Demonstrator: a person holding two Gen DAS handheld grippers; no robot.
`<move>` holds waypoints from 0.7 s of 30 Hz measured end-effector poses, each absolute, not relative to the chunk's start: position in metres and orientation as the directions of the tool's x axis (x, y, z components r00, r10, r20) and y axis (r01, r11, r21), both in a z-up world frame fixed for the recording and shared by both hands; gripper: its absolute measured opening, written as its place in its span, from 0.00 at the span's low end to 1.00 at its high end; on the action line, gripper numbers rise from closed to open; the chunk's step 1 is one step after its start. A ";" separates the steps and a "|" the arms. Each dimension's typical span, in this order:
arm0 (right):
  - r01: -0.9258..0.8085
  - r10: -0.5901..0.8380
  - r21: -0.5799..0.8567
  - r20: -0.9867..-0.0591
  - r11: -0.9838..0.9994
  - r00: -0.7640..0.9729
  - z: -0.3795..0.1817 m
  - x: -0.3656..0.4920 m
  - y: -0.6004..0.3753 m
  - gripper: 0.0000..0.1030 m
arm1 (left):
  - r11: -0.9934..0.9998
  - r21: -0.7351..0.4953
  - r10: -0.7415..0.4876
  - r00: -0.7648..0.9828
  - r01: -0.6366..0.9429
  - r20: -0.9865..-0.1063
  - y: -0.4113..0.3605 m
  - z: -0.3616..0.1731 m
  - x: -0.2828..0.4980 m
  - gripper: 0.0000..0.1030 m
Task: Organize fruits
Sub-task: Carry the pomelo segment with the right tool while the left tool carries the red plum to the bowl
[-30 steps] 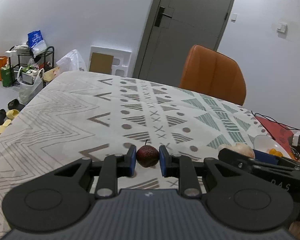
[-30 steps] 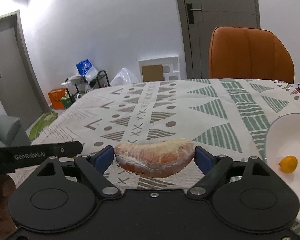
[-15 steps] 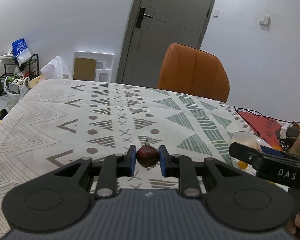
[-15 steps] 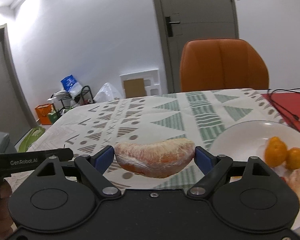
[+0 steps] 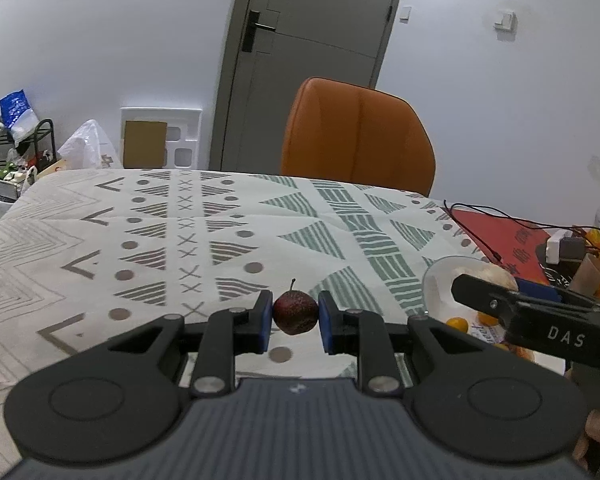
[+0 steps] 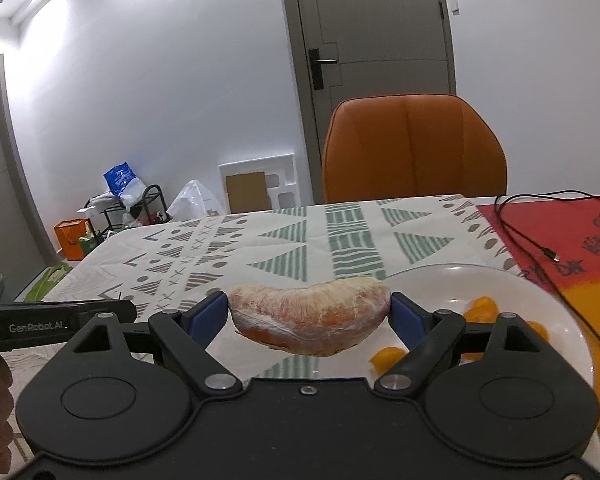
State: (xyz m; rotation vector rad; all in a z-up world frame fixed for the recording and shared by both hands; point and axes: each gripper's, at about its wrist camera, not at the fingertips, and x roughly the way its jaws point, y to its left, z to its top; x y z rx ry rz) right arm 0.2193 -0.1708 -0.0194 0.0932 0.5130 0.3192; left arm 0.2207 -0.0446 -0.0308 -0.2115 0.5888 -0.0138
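Above the patterned table (image 5: 228, 216), the left hand-held gripper (image 5: 295, 315) pinches a small dark red fruit (image 5: 295, 312). Beside the white plate (image 6: 440, 280), the right hand-held gripper (image 6: 310, 314) clamps a peeled pomelo segment (image 6: 310, 314).

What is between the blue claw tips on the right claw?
A peeled pomelo wedge fills the gap in the right claw, seen in the right wrist view, above the white plate.
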 end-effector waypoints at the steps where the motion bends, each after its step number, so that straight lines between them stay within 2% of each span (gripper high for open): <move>1: -0.274 0.322 0.170 -0.466 0.947 0.824 -0.020 0.221 -0.174 0.81 | 0.979 -0.201 -0.077 0.832 -0.042 -0.549 -0.047 -0.031 0.222 0.22; 21: -0.233 0.317 0.230 -0.470 0.945 0.823 -0.044 0.258 -0.214 0.83 | 0.985 -0.173 -0.086 0.812 -0.018 -0.578 -0.077 -0.042 0.250 0.22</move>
